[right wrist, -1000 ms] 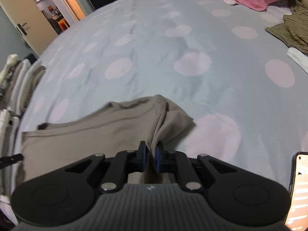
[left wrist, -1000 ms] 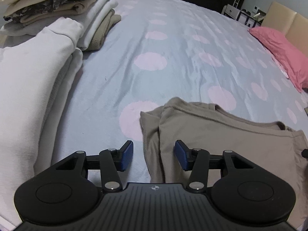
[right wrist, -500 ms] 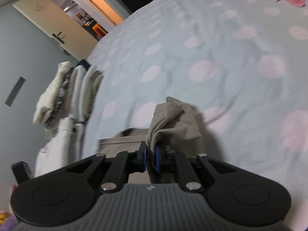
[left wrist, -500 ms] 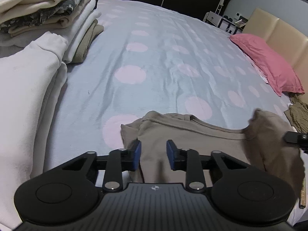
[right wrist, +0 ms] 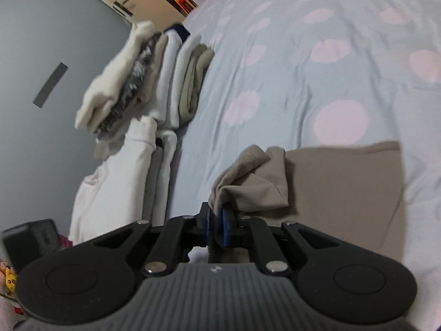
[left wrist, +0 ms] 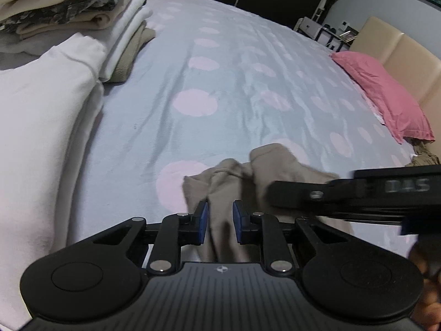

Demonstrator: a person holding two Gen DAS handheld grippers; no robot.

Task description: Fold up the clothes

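Right tongs [right wrist: 215, 227] are clamped on a bunched corner of the tan garment [right wrist: 339, 187], which lies on the dotted bed [right wrist: 303, 63]. Left tongs [left wrist: 219, 222] have just been closing; cloth sits between their pads, but a firm grip cannot be confirmed. Recommended: carry the lifted corner toward 9 o'clock, edges aligned. Only the left view shows the pink pillow [left wrist: 386, 93] at 2 o'clock.

One legible marking found: the letters "DAS", pale on black and blurred, printed on the side of the right gripper [left wrist: 358, 193] where it crosses the left wrist view. A small round emblem sits on each gripper's grey body, too small to read. No other readable text on anything else.
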